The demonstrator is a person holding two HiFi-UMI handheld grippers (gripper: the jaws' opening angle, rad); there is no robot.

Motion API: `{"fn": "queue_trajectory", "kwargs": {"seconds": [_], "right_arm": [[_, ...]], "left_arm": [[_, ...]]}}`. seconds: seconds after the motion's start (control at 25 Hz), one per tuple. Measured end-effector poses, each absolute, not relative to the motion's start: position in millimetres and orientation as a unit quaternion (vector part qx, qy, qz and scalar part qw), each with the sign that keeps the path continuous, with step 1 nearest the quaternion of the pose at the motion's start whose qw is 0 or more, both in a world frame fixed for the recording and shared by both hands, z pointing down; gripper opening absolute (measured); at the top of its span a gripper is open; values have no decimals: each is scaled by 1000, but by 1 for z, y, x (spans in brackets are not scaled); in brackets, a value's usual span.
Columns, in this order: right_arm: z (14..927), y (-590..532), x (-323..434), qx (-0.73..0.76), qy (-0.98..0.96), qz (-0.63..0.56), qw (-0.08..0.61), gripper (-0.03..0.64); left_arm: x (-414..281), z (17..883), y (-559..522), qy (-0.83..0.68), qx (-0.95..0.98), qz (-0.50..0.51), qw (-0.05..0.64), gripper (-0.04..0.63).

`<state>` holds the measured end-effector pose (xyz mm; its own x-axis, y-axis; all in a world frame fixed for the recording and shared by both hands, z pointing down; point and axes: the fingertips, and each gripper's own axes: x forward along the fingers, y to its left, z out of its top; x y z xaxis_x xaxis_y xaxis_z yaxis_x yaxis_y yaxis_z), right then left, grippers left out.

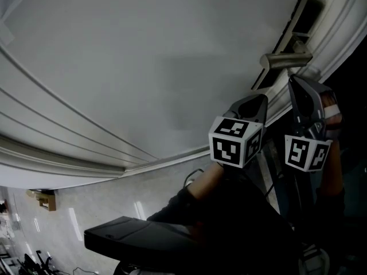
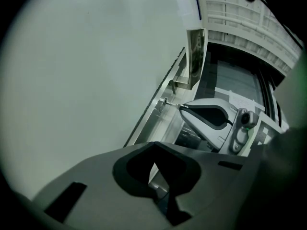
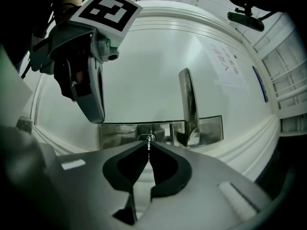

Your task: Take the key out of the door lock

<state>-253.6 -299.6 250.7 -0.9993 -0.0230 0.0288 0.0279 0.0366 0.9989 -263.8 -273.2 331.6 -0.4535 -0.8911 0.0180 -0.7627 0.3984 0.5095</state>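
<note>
Squeezing the key [image 3: 148, 147] tight in our right tool [image 3: 149, 143], we need to pull straight back from the door lock [image 3: 146, 138] it sits in, not sideways, while our left tool [image 2: 154, 162] hangs nearby, jaws together on nothing.

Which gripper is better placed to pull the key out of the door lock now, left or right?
Right. The right gripper pinches the key in the door lock. The left gripper is shut on nothing, off to the side.
</note>
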Motion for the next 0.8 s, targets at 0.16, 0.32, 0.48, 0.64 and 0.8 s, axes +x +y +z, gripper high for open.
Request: {"fn": "queue_trajectory", "kwargs": {"seconds": [0.16,0.32,0.48,0.64,0.8], "right_arm": [[251,-301,-254,0,-720,-694,19,12],[254,-301,-254,0,-721,-693,18,12],[253,-301,-253,-2,-722,-692,16,12],[253,-301,-252,-4,-723,-691,14,11],[252,-302,-251,0,-719,-695,14,12]], "left_arm": [[-266,332,-277,-821,506,-220,144,0],[-268,336,-278,-821,505,-222,148,0],[-267,334,-279,-820,505,-224,148,0],[-267,332,-279,-821,504,-224,147,0],[-265,331,-280,-819,506,-228,145,0]]}}
